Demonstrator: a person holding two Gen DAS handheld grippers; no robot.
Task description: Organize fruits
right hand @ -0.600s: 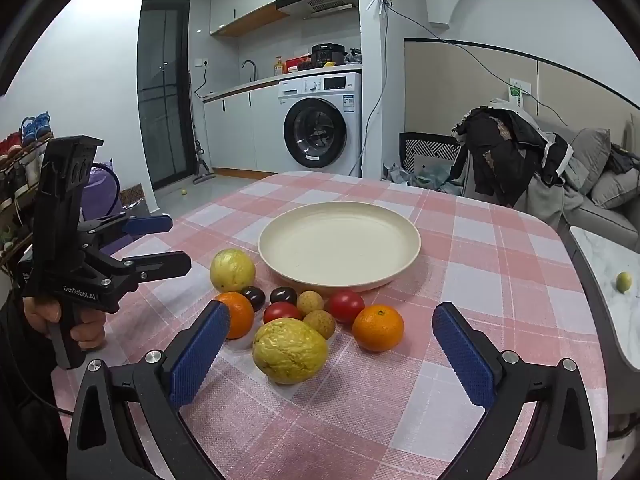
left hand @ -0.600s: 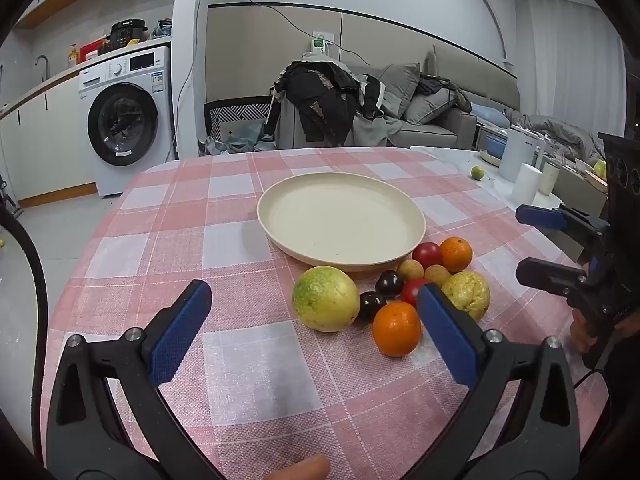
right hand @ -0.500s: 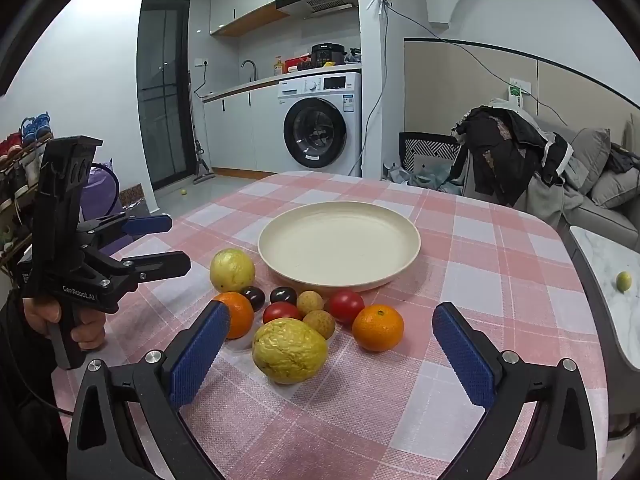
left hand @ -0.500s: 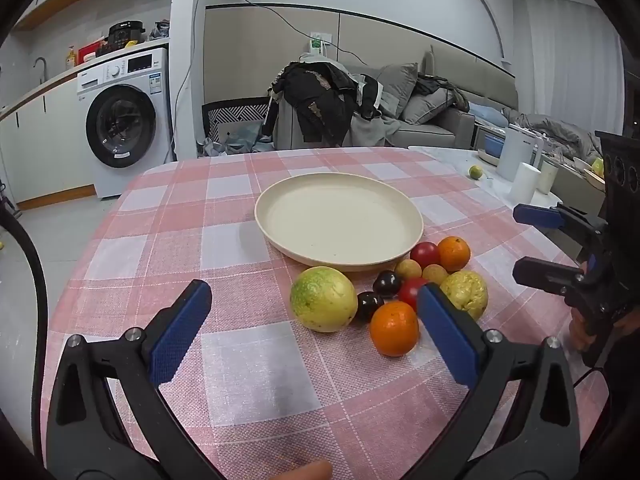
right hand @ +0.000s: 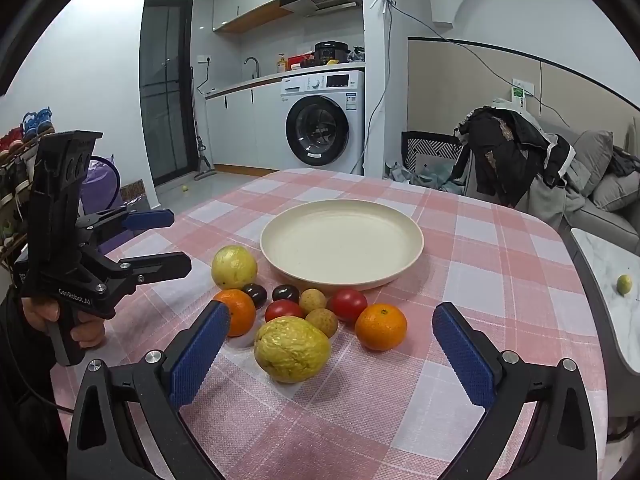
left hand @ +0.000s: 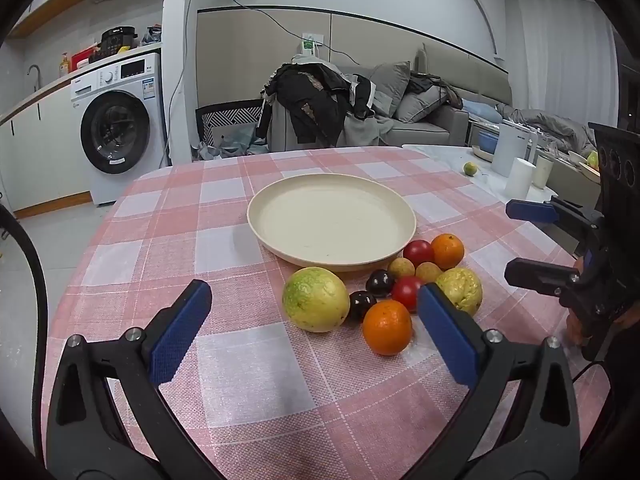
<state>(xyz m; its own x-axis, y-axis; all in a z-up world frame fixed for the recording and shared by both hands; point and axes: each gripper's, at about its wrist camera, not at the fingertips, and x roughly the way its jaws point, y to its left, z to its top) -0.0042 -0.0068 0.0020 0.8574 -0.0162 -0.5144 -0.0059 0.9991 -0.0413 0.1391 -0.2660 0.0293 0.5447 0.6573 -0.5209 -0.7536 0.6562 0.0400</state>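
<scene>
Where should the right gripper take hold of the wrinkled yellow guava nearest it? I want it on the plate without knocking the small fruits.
Grip the wrinkled yellow guava across its widest middle, coming from the near side where the cloth is bare. The right gripper is open, probably wide enough. Small fruits crowd its far side, so avoid reaching past it.

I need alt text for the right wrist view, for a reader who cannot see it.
The open right gripper hovers over fruits grouped on a pink checked tablecloth, before an empty cream plate. The left gripper, also open, is at the left.
</scene>
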